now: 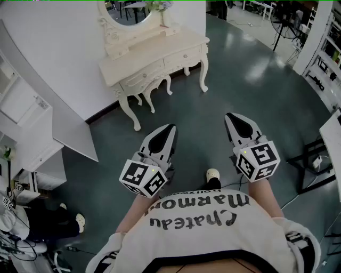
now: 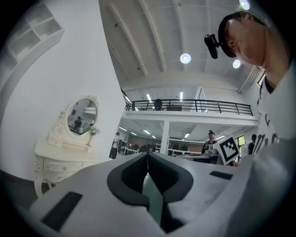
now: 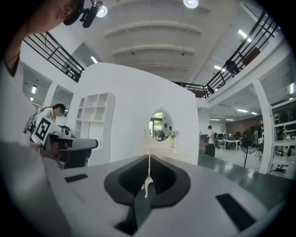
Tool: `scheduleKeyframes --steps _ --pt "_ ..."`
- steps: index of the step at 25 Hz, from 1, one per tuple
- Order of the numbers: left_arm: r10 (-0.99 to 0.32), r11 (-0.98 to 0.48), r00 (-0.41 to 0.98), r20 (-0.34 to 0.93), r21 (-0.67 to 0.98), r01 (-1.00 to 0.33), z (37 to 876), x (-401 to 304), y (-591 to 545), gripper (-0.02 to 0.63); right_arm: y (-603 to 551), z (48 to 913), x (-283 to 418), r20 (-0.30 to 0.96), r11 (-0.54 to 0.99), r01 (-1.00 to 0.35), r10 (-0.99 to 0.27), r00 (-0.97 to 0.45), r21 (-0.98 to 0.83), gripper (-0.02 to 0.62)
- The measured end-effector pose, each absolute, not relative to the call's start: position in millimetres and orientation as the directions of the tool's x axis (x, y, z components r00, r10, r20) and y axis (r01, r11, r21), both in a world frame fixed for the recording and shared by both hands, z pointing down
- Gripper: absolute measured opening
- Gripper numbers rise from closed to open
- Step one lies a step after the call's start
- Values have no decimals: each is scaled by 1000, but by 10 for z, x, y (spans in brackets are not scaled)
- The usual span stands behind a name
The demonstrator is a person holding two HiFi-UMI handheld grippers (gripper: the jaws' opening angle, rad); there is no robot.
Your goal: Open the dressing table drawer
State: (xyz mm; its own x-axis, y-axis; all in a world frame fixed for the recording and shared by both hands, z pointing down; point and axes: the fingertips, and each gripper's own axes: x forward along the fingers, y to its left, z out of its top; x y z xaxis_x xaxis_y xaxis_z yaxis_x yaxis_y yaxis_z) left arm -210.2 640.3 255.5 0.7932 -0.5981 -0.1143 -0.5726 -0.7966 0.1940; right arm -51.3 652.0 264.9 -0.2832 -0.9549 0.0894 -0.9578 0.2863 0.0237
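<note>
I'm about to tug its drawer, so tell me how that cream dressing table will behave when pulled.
The dressing table probably stays rigid: it looks like solid carved wood. On slim curved legs over a glossy floor, it may slide toward you. The tall mirror on top could make it wobble.

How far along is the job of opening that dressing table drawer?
Nothing looks done: the drawers of the dressing table appear shut. In hand: nothing; the left tool and right tool are closed, empty, and well short of the table. Left: approach, grip one drawer, pull it out.
</note>
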Motion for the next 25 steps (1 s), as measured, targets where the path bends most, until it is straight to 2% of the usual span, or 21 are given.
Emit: scheduleKeyframes --steps 11,19,25 --pt "-606 -788 788 -111 220 -575 2608 -1975 6014 23 6135 2681 -367 93 306 -952 -948 -304 1 31" --pt "-625 -779 764 -158 188 -598 2254 -1718 5429 23 5451 2332 -53 12 343 -938 -939 -345 -57 31" --pt "-631 -776 748 -207 192 -601 2038 -1412 4964 23 4967 2100 343 -36 341 -940 -940 -340 -26 31"
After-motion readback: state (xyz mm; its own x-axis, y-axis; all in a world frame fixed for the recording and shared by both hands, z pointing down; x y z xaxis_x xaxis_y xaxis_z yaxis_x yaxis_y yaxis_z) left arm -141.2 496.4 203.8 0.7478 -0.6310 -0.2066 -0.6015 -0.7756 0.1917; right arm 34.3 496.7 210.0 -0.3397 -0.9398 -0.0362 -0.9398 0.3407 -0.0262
